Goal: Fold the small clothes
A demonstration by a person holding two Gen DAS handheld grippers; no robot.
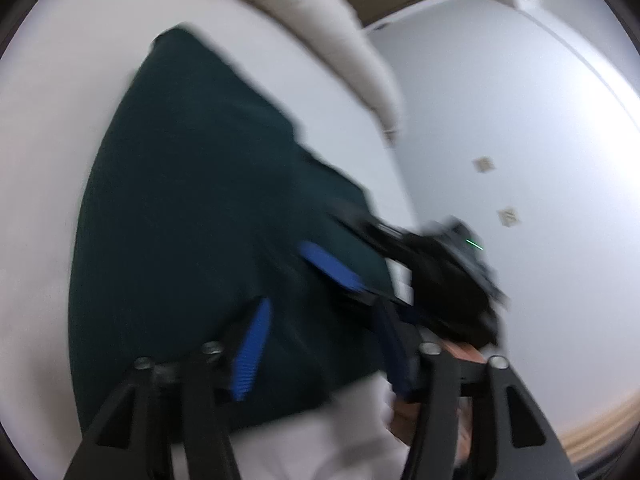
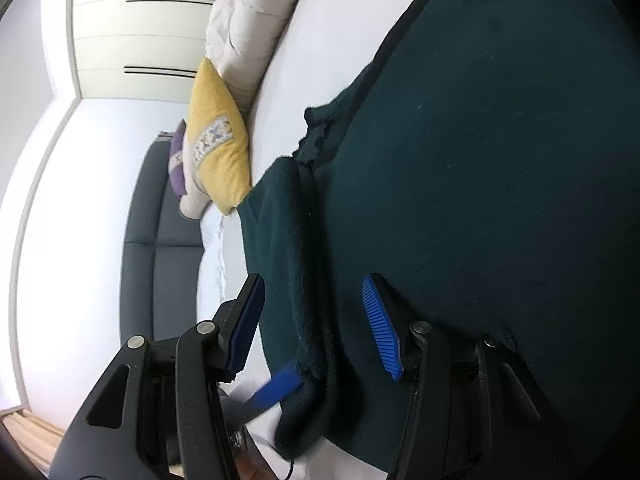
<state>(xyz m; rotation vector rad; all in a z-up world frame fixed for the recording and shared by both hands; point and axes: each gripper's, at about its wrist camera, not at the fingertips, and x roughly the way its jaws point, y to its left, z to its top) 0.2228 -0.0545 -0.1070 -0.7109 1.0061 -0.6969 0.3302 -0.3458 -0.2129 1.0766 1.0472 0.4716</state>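
Observation:
A dark green garment [image 1: 192, 200] lies spread on the white bed [image 1: 48, 160]. In the blurred left wrist view my left gripper [image 1: 320, 316] stands open over the garment's near edge, with nothing pinched between its blue pads. My right gripper [image 1: 344, 248] reaches onto the cloth from the right. In the right wrist view the garment [image 2: 500, 160] fills the right side, and its folded edge [image 2: 288, 240] runs between the fingers of my right gripper [image 2: 314, 300]. That gripper is open, its pads off the cloth. One blue pad of the left gripper [image 2: 280, 388] shows at that edge.
A cream duvet [image 2: 244, 20] is bunched along the bed's far side, with a yellow cushion [image 2: 218, 140] and a purple one [image 2: 178, 164] beside it. A grey upholstered headboard [image 2: 160, 240], white cupboards [image 2: 140, 32], a white wall [image 1: 520, 140] and wood floor [image 1: 600, 428] surround the bed.

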